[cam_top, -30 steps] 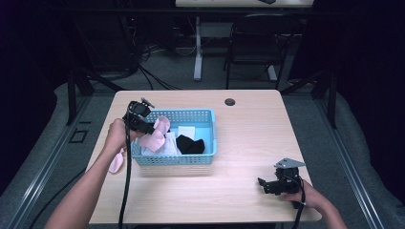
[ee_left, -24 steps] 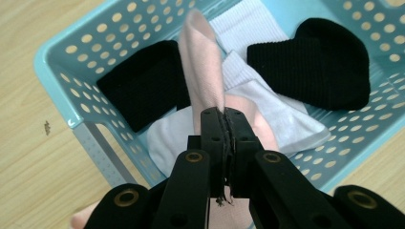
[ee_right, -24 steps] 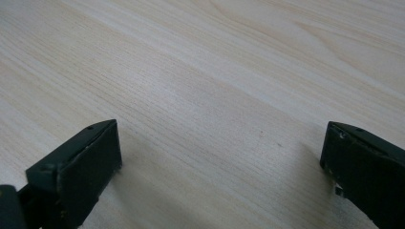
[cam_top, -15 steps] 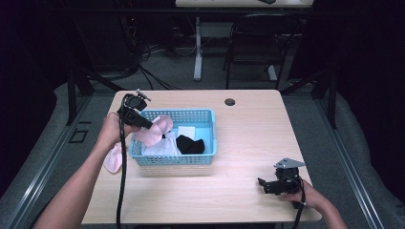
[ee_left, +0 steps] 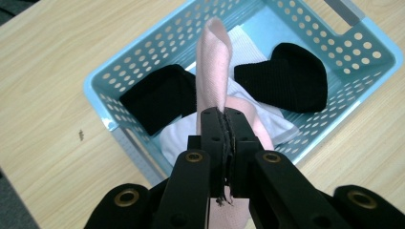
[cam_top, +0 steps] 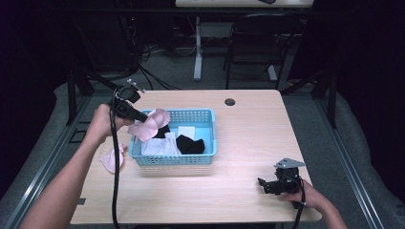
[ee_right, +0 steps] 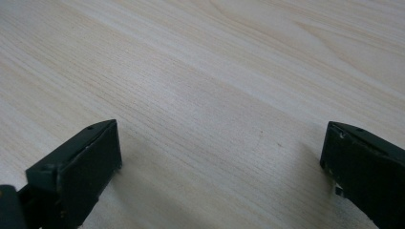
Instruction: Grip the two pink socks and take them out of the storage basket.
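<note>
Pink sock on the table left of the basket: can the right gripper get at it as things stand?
Probably not: the right gripper sits at the opposite front corner, and the blue basket and left gripper lie between it and that pink sock.

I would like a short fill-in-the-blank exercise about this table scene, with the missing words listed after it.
1. The left hand-held gripper is shut on a ____ sock.
2. The sock hangs over a basket whose colour is ____.
3. A second pink sock lies on the table, ____ the basket.
4. The jaws of the right hand-held gripper stand ____ over bare wood.

Missing words: pink; blue; outside; open
</note>
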The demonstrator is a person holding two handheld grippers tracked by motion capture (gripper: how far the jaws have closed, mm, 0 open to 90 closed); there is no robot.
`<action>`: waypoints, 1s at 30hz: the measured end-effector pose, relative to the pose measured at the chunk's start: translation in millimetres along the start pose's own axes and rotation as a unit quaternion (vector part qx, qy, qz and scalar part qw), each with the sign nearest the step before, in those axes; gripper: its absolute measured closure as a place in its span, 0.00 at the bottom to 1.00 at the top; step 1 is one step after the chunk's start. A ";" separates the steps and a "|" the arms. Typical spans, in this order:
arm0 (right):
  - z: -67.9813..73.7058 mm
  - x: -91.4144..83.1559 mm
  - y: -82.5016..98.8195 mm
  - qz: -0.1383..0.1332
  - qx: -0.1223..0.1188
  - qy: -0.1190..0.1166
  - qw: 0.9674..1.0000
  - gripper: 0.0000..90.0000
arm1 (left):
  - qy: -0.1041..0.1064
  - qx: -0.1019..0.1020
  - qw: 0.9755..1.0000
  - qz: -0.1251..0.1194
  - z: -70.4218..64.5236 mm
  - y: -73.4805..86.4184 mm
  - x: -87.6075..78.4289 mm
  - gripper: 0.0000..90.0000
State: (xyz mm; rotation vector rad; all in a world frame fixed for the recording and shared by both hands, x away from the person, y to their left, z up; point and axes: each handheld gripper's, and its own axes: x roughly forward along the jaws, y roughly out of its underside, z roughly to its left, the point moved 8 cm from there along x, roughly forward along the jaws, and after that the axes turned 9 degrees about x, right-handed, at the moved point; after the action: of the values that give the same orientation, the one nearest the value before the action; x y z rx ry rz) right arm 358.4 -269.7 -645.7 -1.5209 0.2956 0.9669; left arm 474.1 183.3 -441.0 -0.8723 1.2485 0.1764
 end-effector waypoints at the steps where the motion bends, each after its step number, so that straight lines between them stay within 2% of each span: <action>1: 0.2 0.2 -0.1 -0.001 0.000 -0.001 1.000 0.00 | -0.003 -0.001 1.000 0.002 2.0 0.8 -3.0 0.98; 7: 0.3 0.3 0.0 0.000 0.000 -0.003 1.000 0.00 | -0.012 -0.015 1.000 0.000 15.7 12.5 -24.5 0.98; 9: 0.2 0.3 0.0 0.000 0.000 -0.003 1.000 0.00 | -0.013 -0.017 1.000 0.001 18.1 15.0 -27.3 0.98; 12: 0.3 0.3 0.0 0.000 0.000 -0.003 1.000 0.00 | -0.010 -0.031 0.999 0.000 27.5 23.0 -33.0 0.98; 22: 0.7 0.3 0.0 -0.001 0.000 -0.004 1.000 0.00 | -0.034 -0.050 0.998 0.010 46.9 48.2 -55.4 0.98; 30: 0.0 -0.1 0.1 -0.001 0.001 0.002 1.000 0.00 | -0.045 -0.081 0.995 0.028 64.7 74.5 -57.6 0.98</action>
State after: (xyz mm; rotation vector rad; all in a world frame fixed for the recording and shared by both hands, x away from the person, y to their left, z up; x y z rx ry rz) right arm 358.3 -269.7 -645.7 -1.5211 0.2979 0.9629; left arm 460.8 295.3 -422.9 -0.9599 1.1872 0.3619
